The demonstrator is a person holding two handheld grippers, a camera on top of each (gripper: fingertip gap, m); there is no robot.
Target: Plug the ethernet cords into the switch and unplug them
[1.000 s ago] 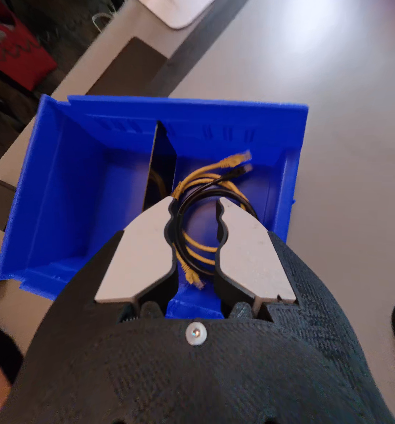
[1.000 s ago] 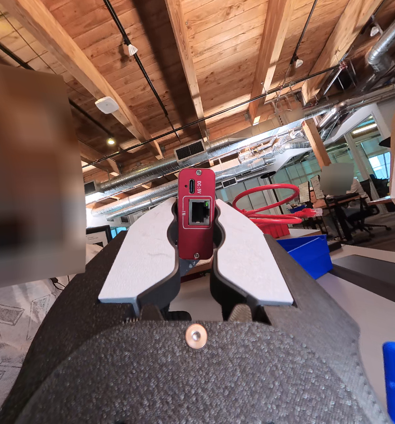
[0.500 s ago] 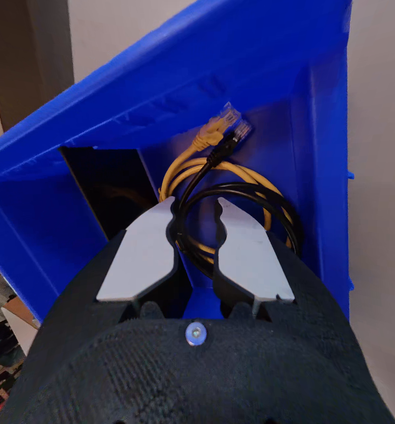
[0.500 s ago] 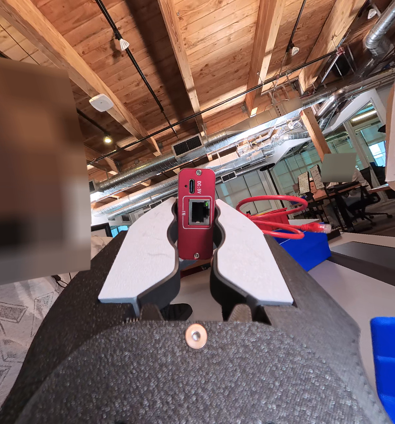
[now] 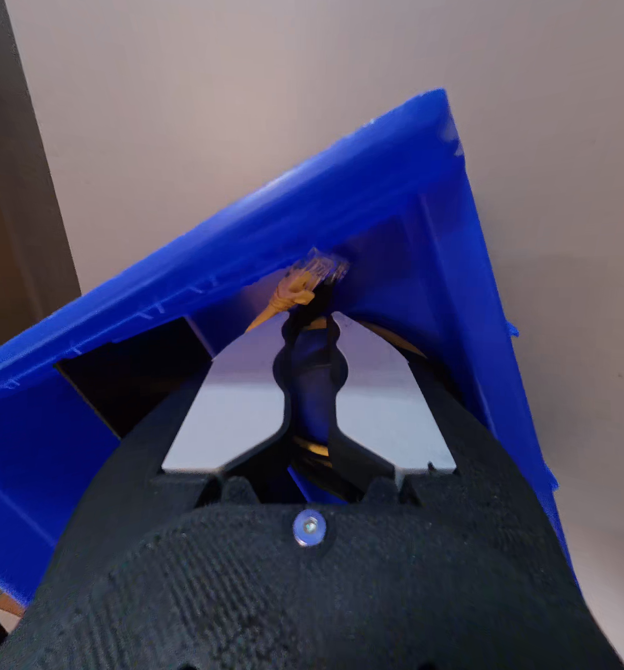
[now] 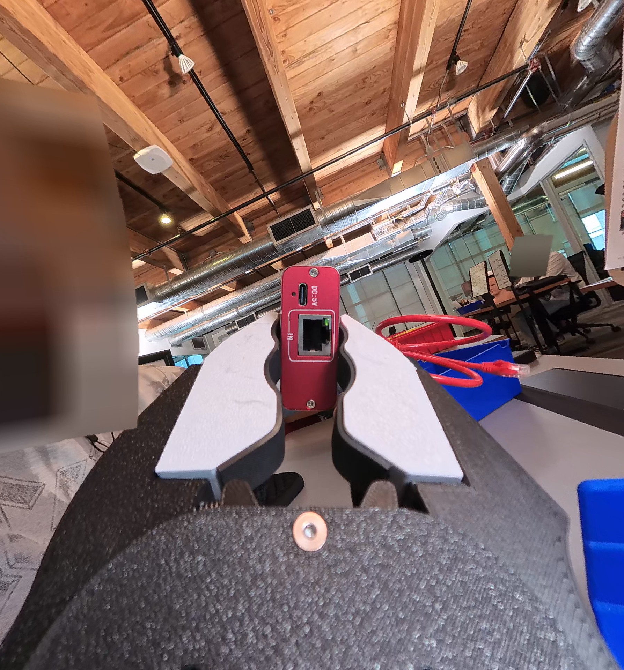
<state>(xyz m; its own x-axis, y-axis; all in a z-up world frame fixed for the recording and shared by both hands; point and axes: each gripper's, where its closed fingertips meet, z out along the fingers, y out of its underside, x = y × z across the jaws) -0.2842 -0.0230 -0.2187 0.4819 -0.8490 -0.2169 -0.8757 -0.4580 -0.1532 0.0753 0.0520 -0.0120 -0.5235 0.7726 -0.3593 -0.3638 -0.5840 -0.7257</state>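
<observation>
Your right claw (image 6: 309,357) is clamped on the red switch (image 6: 309,339), holding it upright in the air with its open ethernet port facing the camera. That grip and pose match the pictures from a second ago.

The change is on your left. Your left claw (image 5: 310,339) has pushed deep into the far right corner of the blue bin (image 5: 448,253), and its tips have narrowed from a wide gap to a slim one around the black cord (image 5: 312,308), just behind its plug. The yellow cord (image 5: 292,295) lies touching it, both clear plugs pressed against the bin's far wall. By my judgement you are at the moment of gripping the first cord, so nothing is plugged in yet.

Motion blur smears the plugs, so you cannot tell whether the tips already pinch the black cord or also catch the yellow one. The claw's body hides most of both coils. A black divider (image 5: 132,369) shows to the left, its compartment too dark to read.

Beyond the switch, a red cord (image 6: 444,357) loops out of another blue bin (image 6: 477,369) on the desk (image 6: 557,427).
</observation>
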